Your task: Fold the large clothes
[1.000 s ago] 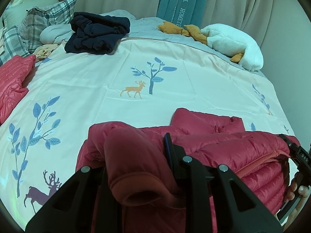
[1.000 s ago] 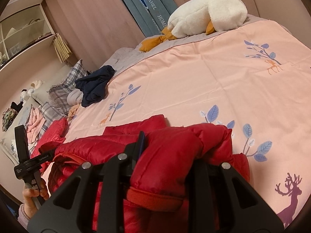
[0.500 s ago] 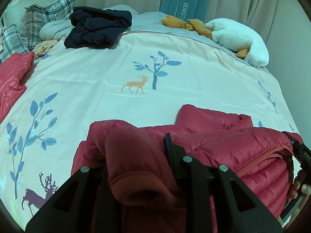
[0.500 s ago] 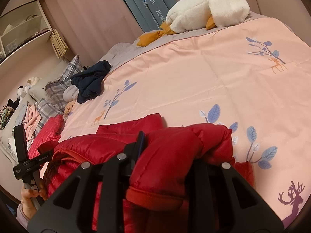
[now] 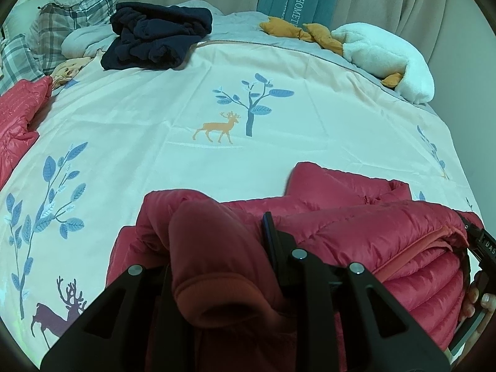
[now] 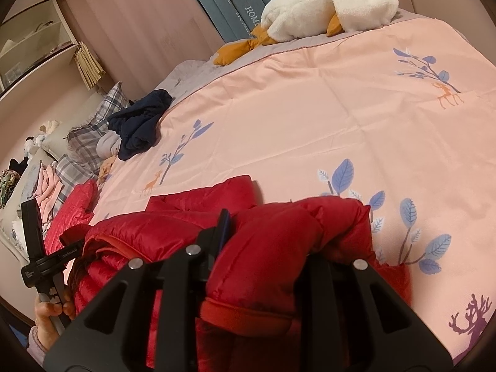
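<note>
A red quilted down jacket (image 5: 356, 226) lies folded in layers on the pink bedspread at the near edge of the bed; it also shows in the right wrist view (image 6: 192, 214). My left gripper (image 5: 217, 232) is shut on a bunched sleeve with its cuff. My right gripper (image 6: 266, 232) is shut on the other sleeve, cuff toward the camera. Each gripper shows at the edge of the other's view: the right one (image 5: 483, 245), the left one (image 6: 40, 266). The fingertips are hidden in the fabric.
A navy garment (image 5: 155, 40) lies crumpled at the far side by plaid pillows (image 5: 71, 21). A second red jacket (image 5: 18, 114) lies at the left edge. A white duck plush (image 5: 387, 59) lies at the far right corner. Curtains and a shelf stand behind.
Both grippers with the jacket sleeves have moved forward over the bed; the far objects look closer. The grips are unchanged.
</note>
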A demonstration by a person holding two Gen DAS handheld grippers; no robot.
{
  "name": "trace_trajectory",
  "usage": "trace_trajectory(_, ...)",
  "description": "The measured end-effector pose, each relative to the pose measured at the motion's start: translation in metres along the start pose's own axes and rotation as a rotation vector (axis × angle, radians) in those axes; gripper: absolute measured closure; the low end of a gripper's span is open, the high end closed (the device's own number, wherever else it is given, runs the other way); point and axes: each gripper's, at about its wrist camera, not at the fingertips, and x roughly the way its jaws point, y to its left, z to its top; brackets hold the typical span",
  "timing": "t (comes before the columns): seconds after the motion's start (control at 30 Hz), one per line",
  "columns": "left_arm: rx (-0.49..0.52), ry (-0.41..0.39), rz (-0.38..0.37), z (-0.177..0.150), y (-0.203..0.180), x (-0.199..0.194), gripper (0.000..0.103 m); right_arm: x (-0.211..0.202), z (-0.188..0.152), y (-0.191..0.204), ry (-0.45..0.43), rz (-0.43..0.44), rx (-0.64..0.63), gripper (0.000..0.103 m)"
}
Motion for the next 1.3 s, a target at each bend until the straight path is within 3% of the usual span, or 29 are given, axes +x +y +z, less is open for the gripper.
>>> trace_trajectory(1.3, -0.017, 0.09, 0.014, 0.009, 0.004, 0.025, 0.079, 0.024, 0.003, -0.003, 0.079, -0.016, 0.028, 0.075)
